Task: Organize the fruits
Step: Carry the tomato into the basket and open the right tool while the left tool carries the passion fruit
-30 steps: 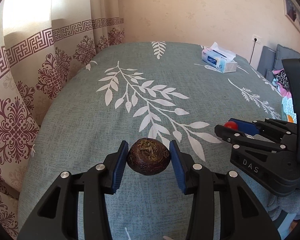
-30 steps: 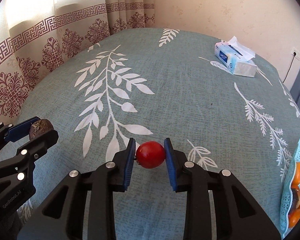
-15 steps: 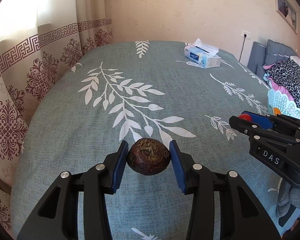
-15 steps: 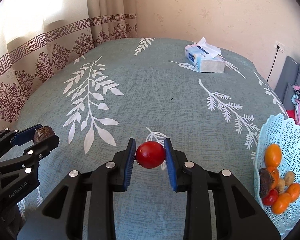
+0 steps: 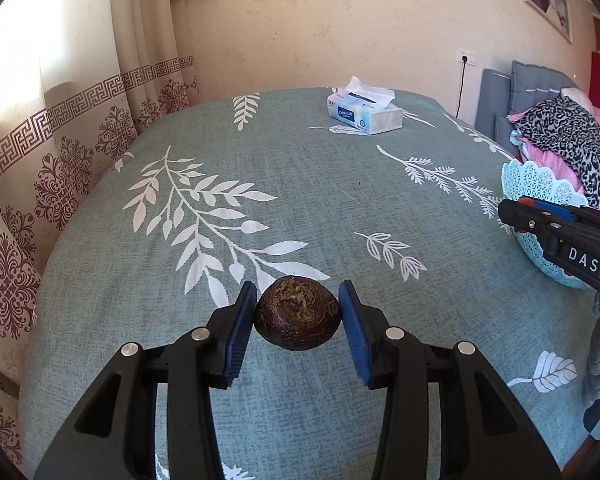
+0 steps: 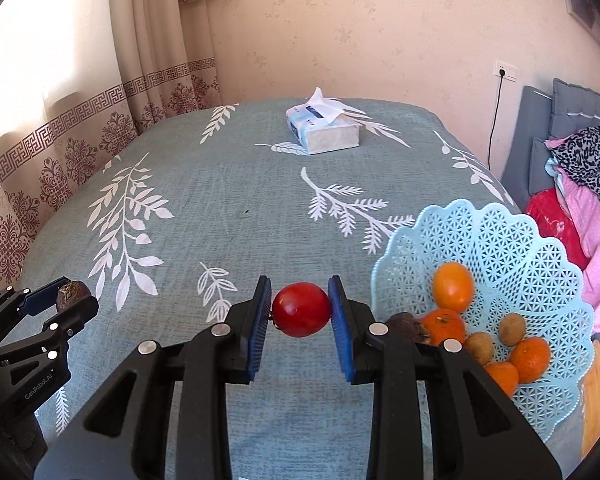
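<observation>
Left of the basket (image 6: pixel 496 240), well apart from it over the leaf-print bedspread (image 5: pixel 300 184): left tool (image 5: pixel 298 312), closed on a dark brown, ridged round fruit (image 5: pixel 298 314) with dry fibres at its crown. Blue pads meet it at its widest sides. Likely light, with a firm, rough skin that should not slip; hold at the girth suits it.

Just left of the basket's near rim: right tool (image 6: pixel 300 310), closed on a red, glossy round fruit (image 6: pixel 301 309), pads on opposite sides at mid-height. Smooth skin, probably slippery and easily bruised; a gentle pinch across the middle seems right, released low.

Basket itself: pale blue openwork plastic, on the bed's right edge, holding oranges (image 6: pixel 453 286), two small brown fruits (image 6: pixel 511 329) and one dark fruit (image 6: pixel 406 326). Light and likely to shift if knocked.

Beyond the basket, toward the far wall: tissue pack (image 6: pixel 324 130), lying on the bedspread.
</observation>
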{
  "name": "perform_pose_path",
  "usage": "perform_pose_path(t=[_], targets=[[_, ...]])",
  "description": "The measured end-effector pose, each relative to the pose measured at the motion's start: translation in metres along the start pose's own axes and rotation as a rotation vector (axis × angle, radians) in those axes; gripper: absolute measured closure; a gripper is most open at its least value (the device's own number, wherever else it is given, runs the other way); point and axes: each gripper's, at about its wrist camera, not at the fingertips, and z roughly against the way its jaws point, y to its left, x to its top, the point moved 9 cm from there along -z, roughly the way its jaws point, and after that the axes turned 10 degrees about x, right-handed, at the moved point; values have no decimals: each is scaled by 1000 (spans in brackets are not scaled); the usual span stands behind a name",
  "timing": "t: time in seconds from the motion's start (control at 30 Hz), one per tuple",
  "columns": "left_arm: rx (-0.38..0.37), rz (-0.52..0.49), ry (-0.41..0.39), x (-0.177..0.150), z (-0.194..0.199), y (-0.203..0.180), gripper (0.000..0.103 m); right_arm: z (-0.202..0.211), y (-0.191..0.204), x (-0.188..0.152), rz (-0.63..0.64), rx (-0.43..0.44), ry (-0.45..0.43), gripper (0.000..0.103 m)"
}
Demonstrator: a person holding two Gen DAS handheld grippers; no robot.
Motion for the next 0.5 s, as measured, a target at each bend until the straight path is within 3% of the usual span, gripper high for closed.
perform_pose_path(t=[0.5], targets=[[-26, -70, -24, 5, 14, -39, 60, 35, -73, -14, -104, -97, -35, 73]])
